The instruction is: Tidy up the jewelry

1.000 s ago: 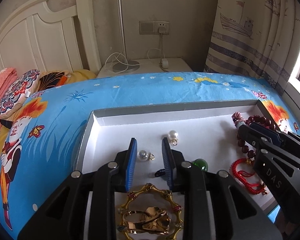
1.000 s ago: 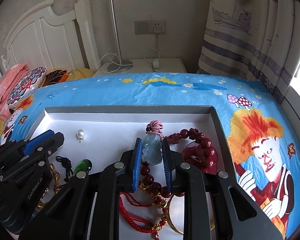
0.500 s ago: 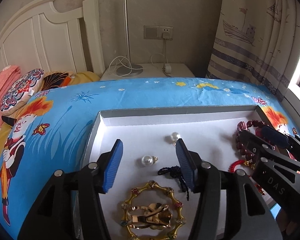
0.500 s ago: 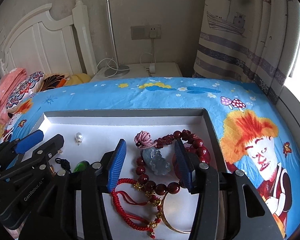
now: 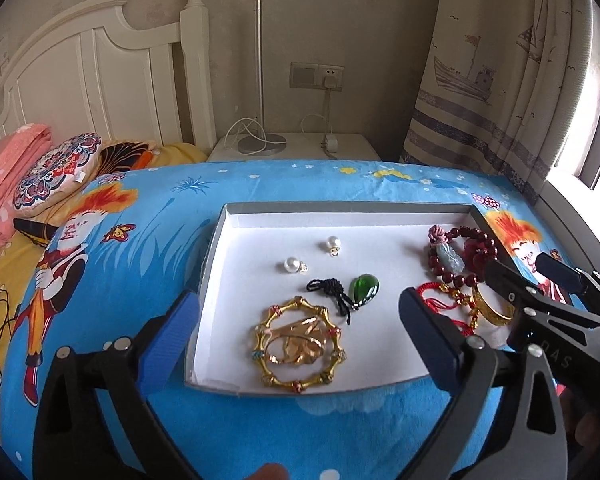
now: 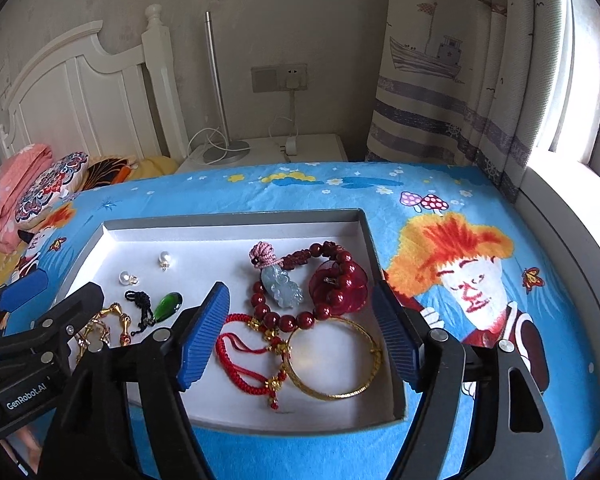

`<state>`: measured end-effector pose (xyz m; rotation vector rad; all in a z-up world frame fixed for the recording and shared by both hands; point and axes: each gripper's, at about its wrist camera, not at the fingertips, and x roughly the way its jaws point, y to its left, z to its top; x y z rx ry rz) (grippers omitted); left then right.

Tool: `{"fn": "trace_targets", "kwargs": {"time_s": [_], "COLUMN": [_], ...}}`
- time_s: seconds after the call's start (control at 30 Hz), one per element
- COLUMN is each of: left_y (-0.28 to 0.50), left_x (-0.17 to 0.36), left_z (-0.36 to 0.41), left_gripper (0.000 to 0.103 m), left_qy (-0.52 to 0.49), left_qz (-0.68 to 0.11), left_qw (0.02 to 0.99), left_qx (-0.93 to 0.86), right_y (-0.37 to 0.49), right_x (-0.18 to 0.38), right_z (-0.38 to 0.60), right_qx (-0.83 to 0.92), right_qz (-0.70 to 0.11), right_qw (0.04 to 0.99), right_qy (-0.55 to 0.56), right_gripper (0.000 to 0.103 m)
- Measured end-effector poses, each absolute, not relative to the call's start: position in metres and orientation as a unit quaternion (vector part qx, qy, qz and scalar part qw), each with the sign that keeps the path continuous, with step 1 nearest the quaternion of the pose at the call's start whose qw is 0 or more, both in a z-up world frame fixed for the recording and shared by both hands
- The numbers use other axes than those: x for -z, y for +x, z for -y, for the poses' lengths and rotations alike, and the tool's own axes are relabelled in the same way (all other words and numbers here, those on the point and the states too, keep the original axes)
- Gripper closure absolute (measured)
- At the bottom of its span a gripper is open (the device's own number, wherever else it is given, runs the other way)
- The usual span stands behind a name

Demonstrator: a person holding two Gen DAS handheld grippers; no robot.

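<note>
While both grippers hang wide open above the near edge of the tray (image 5: 214, 240), neither has hold of anything. The left gripper (image 5: 300, 332) frames the lower middle of its view, its jaws spread either side of the gold bamboo ring (image 5: 299, 345) that lies with a gold clip inside it. Above that, at frame centre, sit the green pendant (image 5: 364, 287) on its black cord and two pearl charms (image 5: 291, 265), apart from one another. The right gripper (image 6: 300, 332) spreads over the right half of the tray, where the red bead bracelet (image 6: 300, 312) with its pale jade carving (image 6: 281, 289), the red cord bracelet (image 6: 244, 354) and the gold bangle (image 6: 334, 358) overlap in a loose heap.

The jewelry looks gathered into the tray and roughly split by kind, so the sorting seems nearly finished, or paused between picks. Any next move would call for one gripper to lower over a single piece and close on it; the tangled heap on the right would need the most care to separate cleanly.
</note>
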<state>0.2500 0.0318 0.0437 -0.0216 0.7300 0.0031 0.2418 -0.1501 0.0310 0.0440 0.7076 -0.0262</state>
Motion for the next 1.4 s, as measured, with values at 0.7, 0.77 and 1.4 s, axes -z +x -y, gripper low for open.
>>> {"fn": "trace_targets", "kwargs": {"time_s": [0.7, 0.77, 1.4], "left_y": [0.204, 0.203, 0.207], "left_x": [-0.048, -0.049, -0.052], "left_z": [-0.018, -0.019, -0.020], "left_gripper": [0.005, 0.005, 0.005], "left_qy": [-0.003, 0.000, 0.000], "left_qz": [-0.376, -0.375, -0.372], "left_qw": [0.927, 0.927, 0.928], "left_qx": [0.002, 0.000, -0.007], "right_y": [0.166, 0.164, 0.165], "right_x": [-0.044, -0.045, -0.047], "right_z": [0.170, 0.169, 0.166], "right_qx": [0.021, 0.019, 0.017], "right_qz": [-0.350, -0.351, -0.349], "right_qw": [0.936, 0.936, 0.937], "right_qy": [0.024, 0.023, 0.022], "right_gripper": [0.019, 0.019, 0.019]}}
